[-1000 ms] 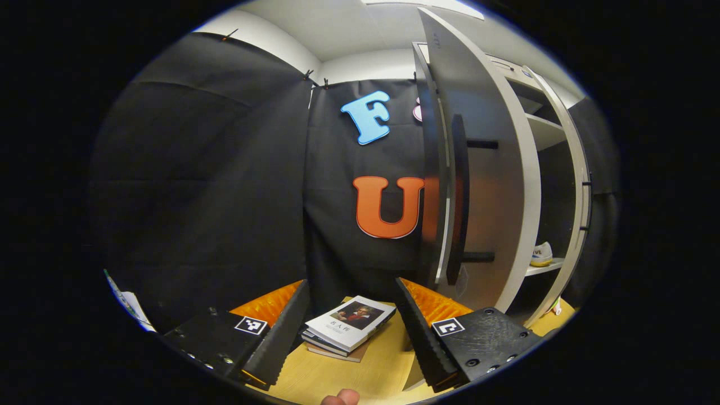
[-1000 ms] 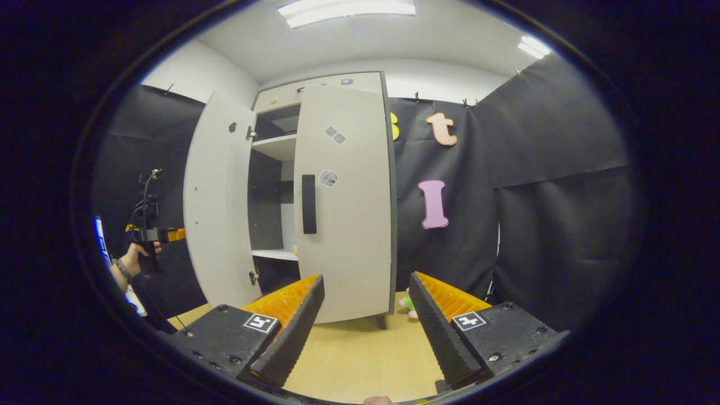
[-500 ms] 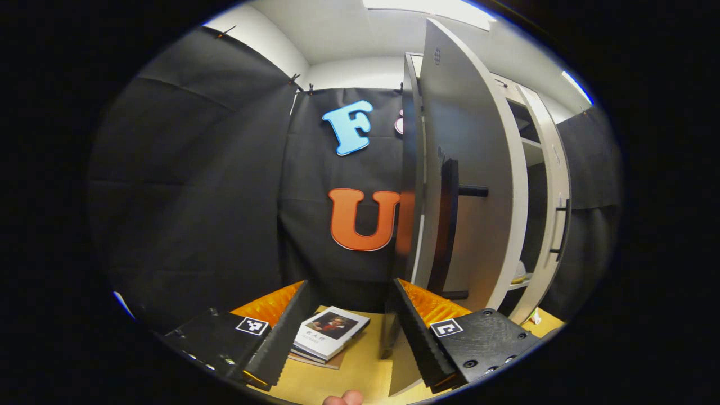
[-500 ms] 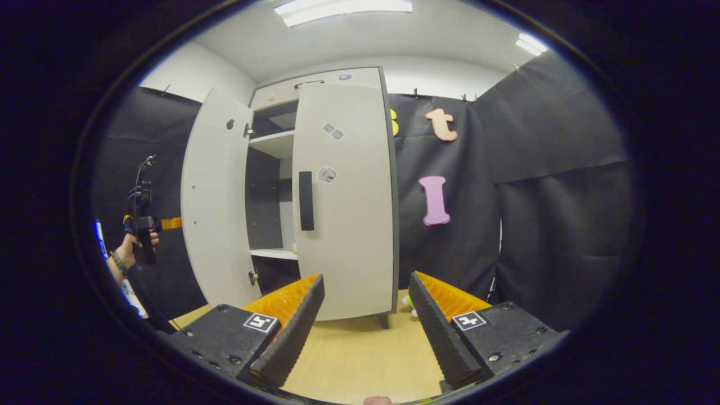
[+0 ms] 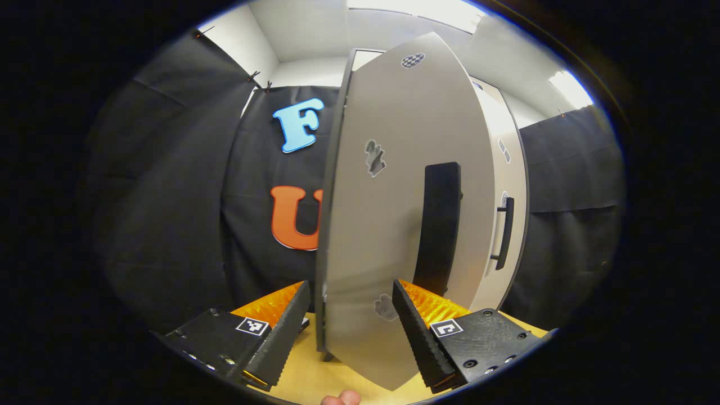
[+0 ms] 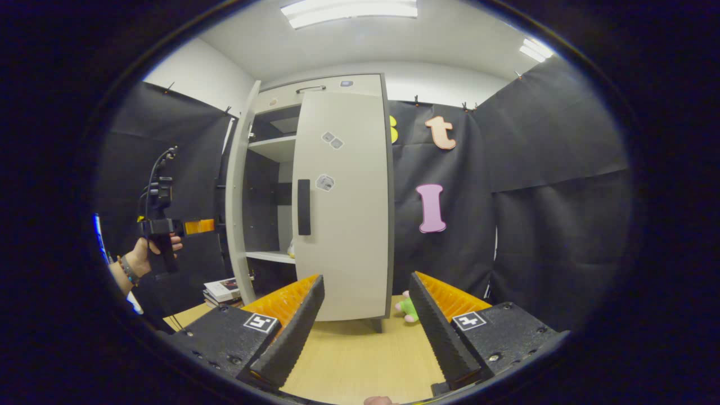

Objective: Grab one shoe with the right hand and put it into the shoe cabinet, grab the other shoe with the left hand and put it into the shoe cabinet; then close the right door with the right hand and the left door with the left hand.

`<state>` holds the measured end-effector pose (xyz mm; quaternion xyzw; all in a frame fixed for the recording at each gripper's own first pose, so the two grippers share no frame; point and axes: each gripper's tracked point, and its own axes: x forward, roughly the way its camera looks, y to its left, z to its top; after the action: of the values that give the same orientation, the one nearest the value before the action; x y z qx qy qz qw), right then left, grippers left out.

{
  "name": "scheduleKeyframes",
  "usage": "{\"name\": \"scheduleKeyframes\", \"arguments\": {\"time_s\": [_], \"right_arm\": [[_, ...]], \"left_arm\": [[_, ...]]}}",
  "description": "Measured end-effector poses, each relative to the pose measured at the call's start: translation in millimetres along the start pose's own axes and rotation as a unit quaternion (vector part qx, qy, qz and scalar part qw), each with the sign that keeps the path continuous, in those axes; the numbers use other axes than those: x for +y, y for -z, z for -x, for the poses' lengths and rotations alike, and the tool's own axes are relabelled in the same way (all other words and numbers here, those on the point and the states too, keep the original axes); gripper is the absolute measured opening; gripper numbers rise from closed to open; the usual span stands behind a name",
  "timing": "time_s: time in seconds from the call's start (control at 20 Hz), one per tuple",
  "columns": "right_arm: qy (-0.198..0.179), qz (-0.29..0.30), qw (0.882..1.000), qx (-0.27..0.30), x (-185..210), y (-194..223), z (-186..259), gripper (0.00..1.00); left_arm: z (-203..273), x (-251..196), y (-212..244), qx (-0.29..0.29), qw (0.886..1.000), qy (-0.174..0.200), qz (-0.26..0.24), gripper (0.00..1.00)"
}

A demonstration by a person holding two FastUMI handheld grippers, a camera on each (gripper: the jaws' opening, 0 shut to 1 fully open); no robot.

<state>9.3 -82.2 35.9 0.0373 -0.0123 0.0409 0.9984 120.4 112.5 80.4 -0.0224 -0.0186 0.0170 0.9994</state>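
In the left gripper view, the cabinet's left door (image 5: 388,225) stands close in front, half swung in, with its black handle (image 5: 440,225) facing me. My left gripper (image 5: 350,318) is open, and the door's lower edge shows between its fingers. Past it is the right door (image 5: 509,169), shut. In the right gripper view the white shoe cabinet (image 6: 315,90) stands ahead, its right door (image 6: 343,225) shut and its left door (image 6: 239,191) ajar. A pale bit of shoe (image 6: 291,248) shows on the shelf. My right gripper (image 6: 365,315) is open and empty, well back from the cabinet.
A hand holds the left gripper (image 6: 169,230) beside the left door. A stack of books (image 6: 222,289) lies on the wooden floor (image 6: 360,360) left of the cabinet. A green plush toy (image 6: 405,308) sits at the cabinet's right foot.
The left door has swung well in toward the cabinet, now hiding the shelves and the books from the left gripper. The right gripper has barely moved.
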Motion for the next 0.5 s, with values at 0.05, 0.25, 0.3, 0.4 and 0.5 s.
{"name": "scheduleKeyframes", "arguments": {"time_s": [0.05, 0.25, 0.3, 0.4, 0.5], "right_arm": [[0.004, -0.003, 1.0, -0.001, -3, 0, 4, 0.98], [0.015, -0.013, 1.0, -0.002, -14, 0, 11, 0.98], [0.018, -0.011, 1.0, -0.003, -16, 0, 12, 0.98], [0.022, -0.009, 1.0, -0.005, -19, -2, 13, 0.98], [0.027, -0.012, 1.0, -0.005, -21, 0, 12, 0.98]], "left_arm": [[-14, -18, 2, 0.003, 1.0, 0.011, 0.007, 0.88], [-38, -39, -3, -0.007, 1.0, -0.001, -0.001, 0.89], [-35, -40, -8, -0.016, 1.0, -0.002, -0.002, 0.88], [-18, -38, -13, -0.018, 1.0, 0.003, 0.005, 0.89], [16, -30, -11, -0.01, 1.0, -0.008, -0.007, 0.9]]}}
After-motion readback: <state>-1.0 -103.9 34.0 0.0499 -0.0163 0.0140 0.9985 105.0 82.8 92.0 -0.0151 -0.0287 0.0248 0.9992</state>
